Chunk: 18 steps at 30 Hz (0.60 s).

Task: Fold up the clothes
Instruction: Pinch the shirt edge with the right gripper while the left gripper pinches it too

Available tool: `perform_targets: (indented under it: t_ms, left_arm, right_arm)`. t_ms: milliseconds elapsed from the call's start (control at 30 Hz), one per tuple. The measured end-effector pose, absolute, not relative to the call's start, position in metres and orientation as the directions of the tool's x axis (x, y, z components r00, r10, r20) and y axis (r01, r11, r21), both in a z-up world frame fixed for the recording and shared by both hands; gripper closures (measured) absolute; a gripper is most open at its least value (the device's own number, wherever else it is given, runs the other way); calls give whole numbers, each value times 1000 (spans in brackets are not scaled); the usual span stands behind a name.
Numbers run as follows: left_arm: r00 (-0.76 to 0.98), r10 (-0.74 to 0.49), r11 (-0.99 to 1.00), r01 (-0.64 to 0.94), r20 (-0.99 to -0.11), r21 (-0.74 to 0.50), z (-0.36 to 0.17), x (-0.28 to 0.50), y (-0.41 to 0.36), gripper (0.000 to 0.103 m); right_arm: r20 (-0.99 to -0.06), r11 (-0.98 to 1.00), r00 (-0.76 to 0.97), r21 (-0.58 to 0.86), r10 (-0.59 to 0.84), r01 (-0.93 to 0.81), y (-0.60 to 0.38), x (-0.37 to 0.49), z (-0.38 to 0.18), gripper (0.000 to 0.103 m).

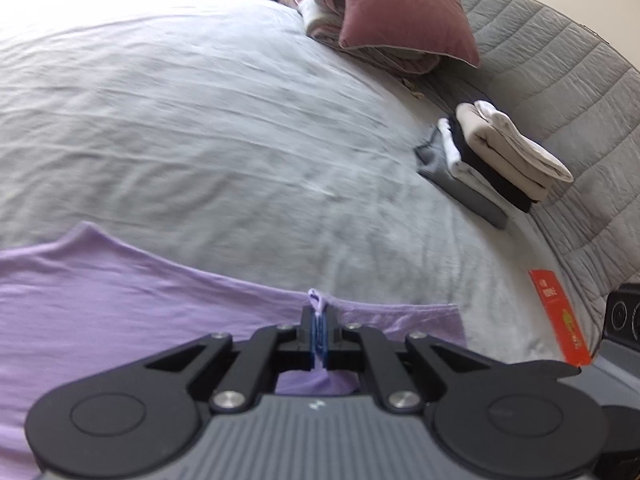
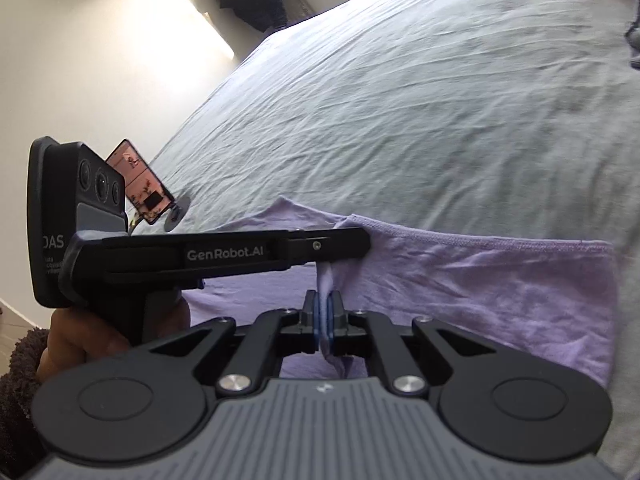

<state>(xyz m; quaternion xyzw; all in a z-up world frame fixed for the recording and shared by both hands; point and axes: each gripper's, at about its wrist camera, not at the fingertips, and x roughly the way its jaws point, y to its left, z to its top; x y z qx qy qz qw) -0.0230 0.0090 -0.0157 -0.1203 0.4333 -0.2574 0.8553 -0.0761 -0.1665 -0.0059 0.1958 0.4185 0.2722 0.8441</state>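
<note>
A lilac garment [image 1: 120, 300] lies spread on the pale grey bedsheet [image 1: 200, 140]. My left gripper [image 1: 318, 312] is shut on a pinch of its far edge, and a small tuft of lilac cloth pokes up between the blue pads. In the right wrist view the same lilac garment [image 2: 500, 292] stretches to the right. My right gripper [image 2: 326, 304] is shut on a fold of it, with cloth rising between the pads. The left gripper [image 2: 360, 240] reaches in from the left just beyond, side on, its tip at the garment's edge, held by a hand [image 2: 80, 344] in a fuzzy dark sleeve.
A stack of folded clothes [image 1: 496, 156] sits at the right by the quilted grey headboard [image 1: 560, 80]. A pink pillow [image 1: 404, 12] and bundled bedding lie at the far end. A red packet [image 1: 560, 316] lies at the right edge. A phone on a stand [image 2: 144, 184] stands at the bed's left side.
</note>
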Motion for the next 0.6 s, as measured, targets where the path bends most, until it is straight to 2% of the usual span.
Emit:
perform_targets:
  t_ms: [600]
  left_arm:
    - [581, -442, 896, 252, -683, -365, -9, -23, 133, 101]
  right_arm:
    - [-551, 678, 396, 622, 735, -391, -52, -49, -11, 97]
